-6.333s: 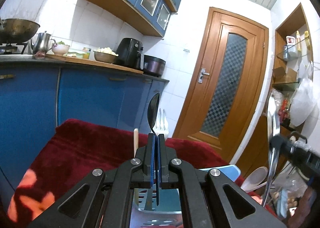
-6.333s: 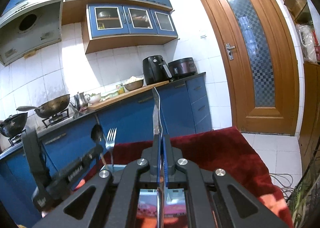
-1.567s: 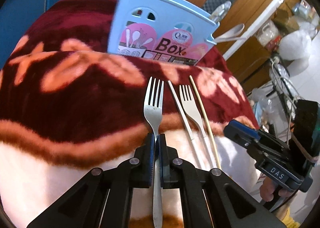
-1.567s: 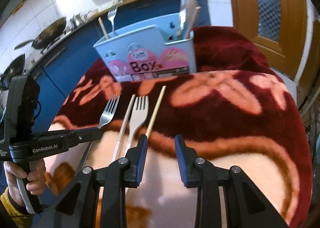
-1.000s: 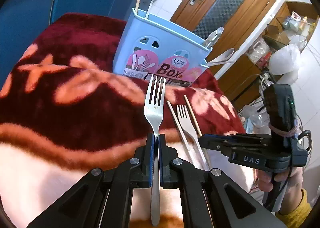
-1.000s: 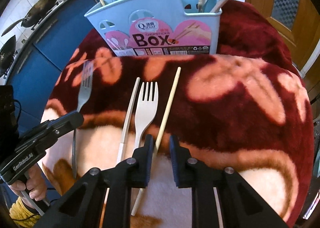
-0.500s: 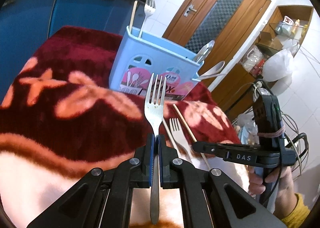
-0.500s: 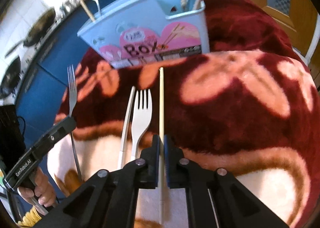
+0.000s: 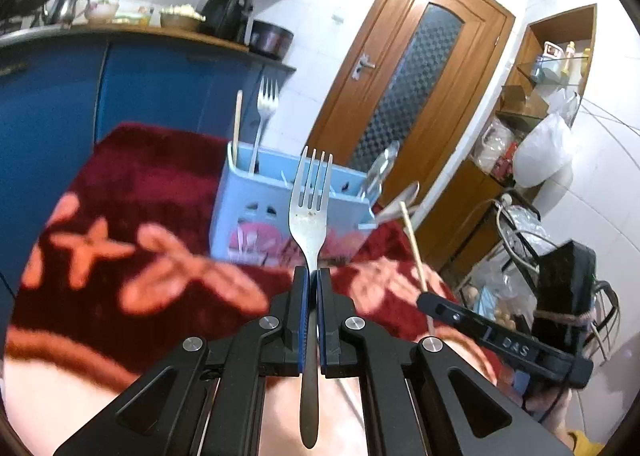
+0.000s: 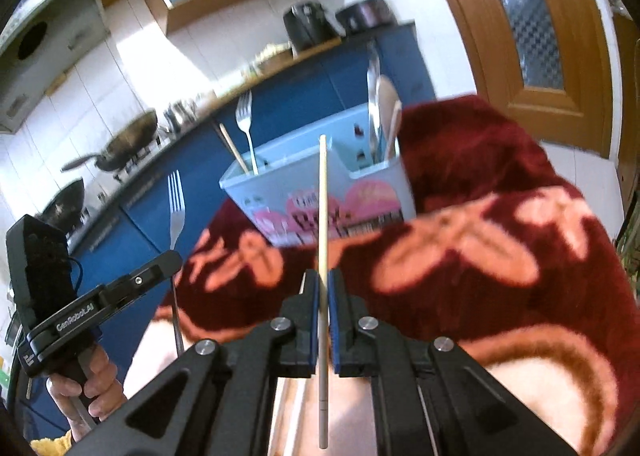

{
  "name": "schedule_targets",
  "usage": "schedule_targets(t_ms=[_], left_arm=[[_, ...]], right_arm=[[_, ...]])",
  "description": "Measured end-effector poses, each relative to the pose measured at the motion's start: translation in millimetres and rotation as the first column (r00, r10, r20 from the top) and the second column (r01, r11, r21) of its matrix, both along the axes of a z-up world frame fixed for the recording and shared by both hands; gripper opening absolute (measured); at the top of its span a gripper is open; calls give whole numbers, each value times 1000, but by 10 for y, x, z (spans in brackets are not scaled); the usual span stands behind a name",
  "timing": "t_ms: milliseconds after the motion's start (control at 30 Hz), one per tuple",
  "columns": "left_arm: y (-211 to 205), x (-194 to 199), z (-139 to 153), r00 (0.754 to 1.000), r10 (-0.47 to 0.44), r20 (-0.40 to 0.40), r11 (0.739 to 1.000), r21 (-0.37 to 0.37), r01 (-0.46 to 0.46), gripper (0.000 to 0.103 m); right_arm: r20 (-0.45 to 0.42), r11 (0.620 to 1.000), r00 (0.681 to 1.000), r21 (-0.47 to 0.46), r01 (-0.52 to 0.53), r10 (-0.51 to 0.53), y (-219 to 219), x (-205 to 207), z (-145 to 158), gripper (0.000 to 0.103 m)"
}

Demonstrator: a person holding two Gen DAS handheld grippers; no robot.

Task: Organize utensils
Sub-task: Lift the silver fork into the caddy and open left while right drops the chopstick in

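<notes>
My left gripper (image 9: 311, 276) is shut on a metal fork (image 9: 309, 212), tines up, held above the red blanket in front of the light blue utensil box (image 9: 256, 212). My right gripper (image 10: 323, 280) is shut on a wooden chopstick (image 10: 322, 208), pointing up toward the same box (image 10: 288, 184). The box holds a fork (image 10: 245, 120) and a chopstick on its left side, and spoons (image 10: 376, 96) on its right. The left gripper with its fork (image 10: 175, 204) shows at the left of the right wrist view; the right gripper with its chopstick (image 9: 414, 244) shows at the right of the left wrist view.
A red and orange blanket (image 10: 500, 240) covers the table. Blue kitchen cabinets (image 9: 140, 88) with pans and appliances stand behind. A wooden door (image 9: 404, 68) and cluttered shelves (image 9: 528, 124) are to the right. Items lying on the blanket near the grippers are mostly hidden.
Both grippers have lifted off the blanket, the left with the fork and the right with the chopstick, and now tilt up toward the box.
</notes>
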State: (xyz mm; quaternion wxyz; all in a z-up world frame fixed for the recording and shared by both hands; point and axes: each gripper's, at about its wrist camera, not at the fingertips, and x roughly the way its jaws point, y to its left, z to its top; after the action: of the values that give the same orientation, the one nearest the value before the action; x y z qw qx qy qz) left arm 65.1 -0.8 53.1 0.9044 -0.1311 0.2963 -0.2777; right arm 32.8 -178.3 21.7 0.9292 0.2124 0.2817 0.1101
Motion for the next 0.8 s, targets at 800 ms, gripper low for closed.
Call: schedule_targets(t_ms=[800], left_arm=[[-192,975,526,925,261,277,965,-38,-260,4]], right_arm=[[180,998,984,-55,28,-18,-89,215,158,6]])
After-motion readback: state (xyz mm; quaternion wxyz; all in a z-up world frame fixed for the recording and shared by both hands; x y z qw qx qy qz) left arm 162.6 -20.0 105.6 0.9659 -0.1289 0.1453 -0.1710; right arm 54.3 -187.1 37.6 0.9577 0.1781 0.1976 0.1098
